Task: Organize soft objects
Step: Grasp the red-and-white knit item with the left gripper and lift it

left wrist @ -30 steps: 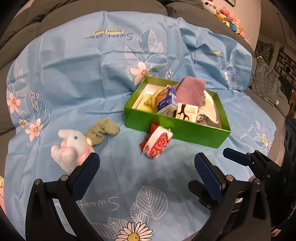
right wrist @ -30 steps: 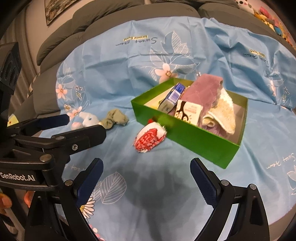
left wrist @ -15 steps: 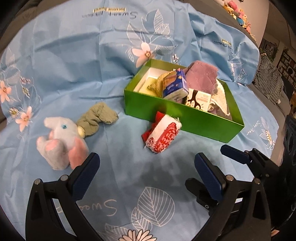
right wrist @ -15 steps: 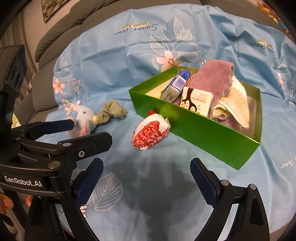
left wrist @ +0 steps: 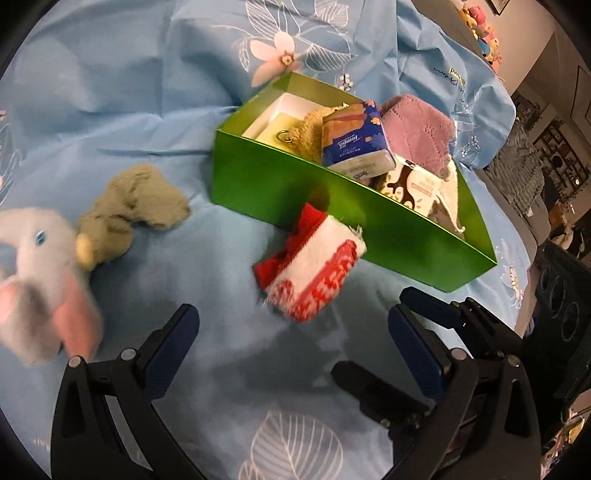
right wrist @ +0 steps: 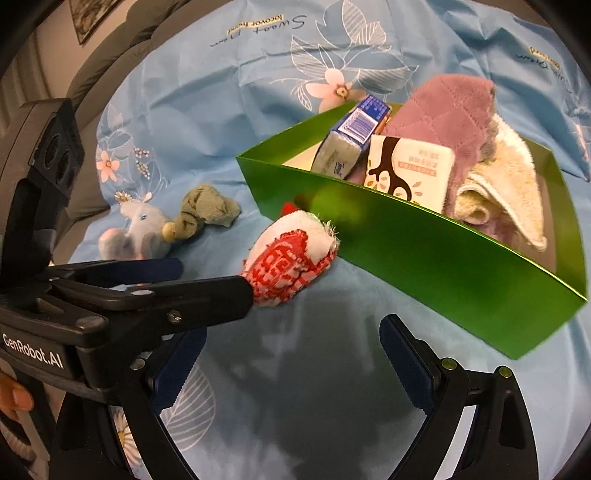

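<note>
A rolled red-and-white cloth lies on the blue sheet against the front wall of a green box. Left of it sit an olive plush and a grey-and-pink elephant toy. The box holds a purple cloth, a cream towel, a blue tissue pack and a white packet. My left gripper is open just short of the red-and-white cloth. My right gripper is open too, nothing between its fingers.
A blue flowered sheet covers a grey sofa. The left gripper's body crosses the right wrist view at the left. Stuffed toys line the sofa back at the far right.
Both grippers have moved forward and down toward the red-and-white cloth and the green box, which now look much larger. Both stay open.
</note>
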`<move>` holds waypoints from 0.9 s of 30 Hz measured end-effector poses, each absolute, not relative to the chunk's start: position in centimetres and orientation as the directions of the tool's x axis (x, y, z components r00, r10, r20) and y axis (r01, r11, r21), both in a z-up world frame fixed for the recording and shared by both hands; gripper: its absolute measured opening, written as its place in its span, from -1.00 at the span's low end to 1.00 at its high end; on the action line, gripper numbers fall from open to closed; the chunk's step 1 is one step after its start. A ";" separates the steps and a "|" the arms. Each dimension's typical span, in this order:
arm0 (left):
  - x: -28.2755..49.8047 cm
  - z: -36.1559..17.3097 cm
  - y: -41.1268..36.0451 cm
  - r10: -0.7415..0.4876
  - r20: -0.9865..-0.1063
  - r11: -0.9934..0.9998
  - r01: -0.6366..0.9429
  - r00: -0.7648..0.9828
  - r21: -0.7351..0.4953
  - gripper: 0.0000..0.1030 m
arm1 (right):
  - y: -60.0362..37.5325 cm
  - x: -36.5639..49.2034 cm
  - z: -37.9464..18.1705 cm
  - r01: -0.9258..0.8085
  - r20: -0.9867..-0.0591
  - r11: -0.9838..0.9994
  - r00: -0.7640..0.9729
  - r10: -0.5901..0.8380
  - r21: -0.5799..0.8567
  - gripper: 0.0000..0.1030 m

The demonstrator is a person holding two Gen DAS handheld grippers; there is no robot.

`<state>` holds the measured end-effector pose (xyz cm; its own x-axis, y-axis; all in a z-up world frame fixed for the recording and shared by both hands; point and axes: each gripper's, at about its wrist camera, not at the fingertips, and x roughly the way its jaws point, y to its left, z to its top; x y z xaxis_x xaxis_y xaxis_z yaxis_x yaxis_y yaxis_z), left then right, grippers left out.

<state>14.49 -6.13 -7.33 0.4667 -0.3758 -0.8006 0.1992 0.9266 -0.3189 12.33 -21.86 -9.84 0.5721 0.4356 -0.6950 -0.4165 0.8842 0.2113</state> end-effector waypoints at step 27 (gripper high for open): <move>17.1 -8.2 -7.1 -0.497 -0.782 0.865 0.292 0.378 -0.408 -0.06 | -20.4 15.4 -10.8 -0.467 -0.667 0.846 0.548 0.505 0.256 -0.06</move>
